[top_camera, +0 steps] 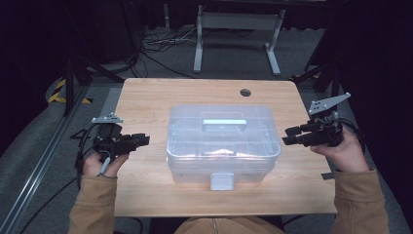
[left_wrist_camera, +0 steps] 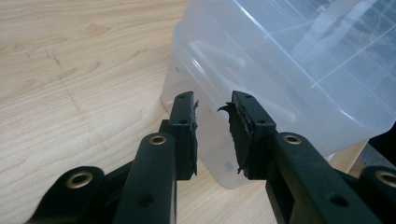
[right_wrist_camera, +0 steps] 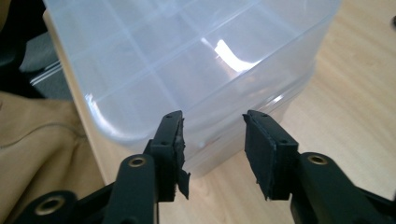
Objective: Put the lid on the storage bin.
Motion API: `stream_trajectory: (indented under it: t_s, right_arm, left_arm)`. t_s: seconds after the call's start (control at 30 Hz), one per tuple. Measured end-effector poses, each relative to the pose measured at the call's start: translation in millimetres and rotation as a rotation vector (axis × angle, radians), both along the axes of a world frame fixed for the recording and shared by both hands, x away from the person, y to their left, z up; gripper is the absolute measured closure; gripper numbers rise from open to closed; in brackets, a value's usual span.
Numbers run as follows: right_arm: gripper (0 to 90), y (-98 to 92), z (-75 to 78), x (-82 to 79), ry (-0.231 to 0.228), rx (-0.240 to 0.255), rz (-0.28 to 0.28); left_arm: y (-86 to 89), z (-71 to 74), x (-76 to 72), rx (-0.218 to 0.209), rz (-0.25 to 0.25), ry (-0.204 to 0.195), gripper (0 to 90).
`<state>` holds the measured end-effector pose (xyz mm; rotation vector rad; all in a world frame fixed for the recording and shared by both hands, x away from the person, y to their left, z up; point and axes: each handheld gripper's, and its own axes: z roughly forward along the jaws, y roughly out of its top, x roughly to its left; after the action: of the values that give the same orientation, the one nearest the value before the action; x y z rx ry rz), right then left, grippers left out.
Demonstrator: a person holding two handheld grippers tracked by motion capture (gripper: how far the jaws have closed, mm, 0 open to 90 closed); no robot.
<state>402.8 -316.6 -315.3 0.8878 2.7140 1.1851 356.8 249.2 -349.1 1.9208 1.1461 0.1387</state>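
A clear plastic storage box [top_camera: 223,141] with a closed lid, a flat top handle [top_camera: 224,122] and a grey front latch [top_camera: 222,181] stands in the middle of the wooden table [top_camera: 146,97]. My left gripper [top_camera: 145,140] is level at the box's left side and points at it, a short gap away. In the left gripper view the left gripper [left_wrist_camera: 212,106] is open, with the box's corner [left_wrist_camera: 280,60] just beyond the tips. My right gripper [top_camera: 286,136] is beside the box's right end, off the table. In the right gripper view the right gripper [right_wrist_camera: 212,120] is open before the box [right_wrist_camera: 187,60].
A round cable hole [top_camera: 245,92] sits near the table's far edge. Beyond the table a white metal stand [top_camera: 237,29] and loose cables [top_camera: 156,44] are on the grey floor. A rail [top_camera: 34,170] runs along the left. Tan sleeves [top_camera: 92,204] enter from below.
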Motion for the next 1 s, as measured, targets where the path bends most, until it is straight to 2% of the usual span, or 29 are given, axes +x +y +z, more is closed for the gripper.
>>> stream_trajectory:
  t_s: [0.07,0.27,0.33,0.47,0.6,0.63,0.73,0.9,1.0]
  right_arm:
    - [55.7,-0.6,0.6,1.0,-0.013,0.009,-0.007]
    - [53.0,-10.9,5.4,7.1,-0.084,0.07,-0.085]
    - [51.1,-15.1,4.2,9.3,-0.117,0.083,-0.116]
    - [48.5,-24.8,-1.7,14.4,-0.146,0.103,-0.169]
    - [47.4,-33.6,-9.6,19.6,-0.155,0.112,-0.229]
    - [47.4,-33.6,-9.6,19.6,-0.155,0.112,-0.229]
    - [46.7,-40.6,-16.4,24.3,-0.157,0.119,-0.282]
    - [44.3,-50.0,-28.5,31.9,-0.153,0.111,-0.346]
    - [44.2,-55.0,-36.9,36.5,-0.148,0.107,-0.38]
  left_arm:
    - [1.8,-0.5,-1.8,-0.001,0.007,-0.001,70.8]
    - [8.6,-2.7,-6.4,-0.002,0.033,-0.004,70.4]
    - [10.8,-3.0,-6.7,-0.001,0.046,-0.008,70.1]
    - [12.7,-3.9,-5.3,0.004,0.071,-0.019,69.8]
    - [15.0,-6.8,-1.8,0.003,0.088,-0.021,68.7]
    - [15.0,-6.8,-1.8,0.003,0.088,-0.021,68.4]
    - [17.7,-9.6,-0.4,0.003,0.116,-0.032,67.0]
    - [27.0,-12.8,0.9,-0.034,0.161,-0.045,65.3]
    - [30.0,-15.4,2.4,-0.037,0.178,-0.047,65.0]
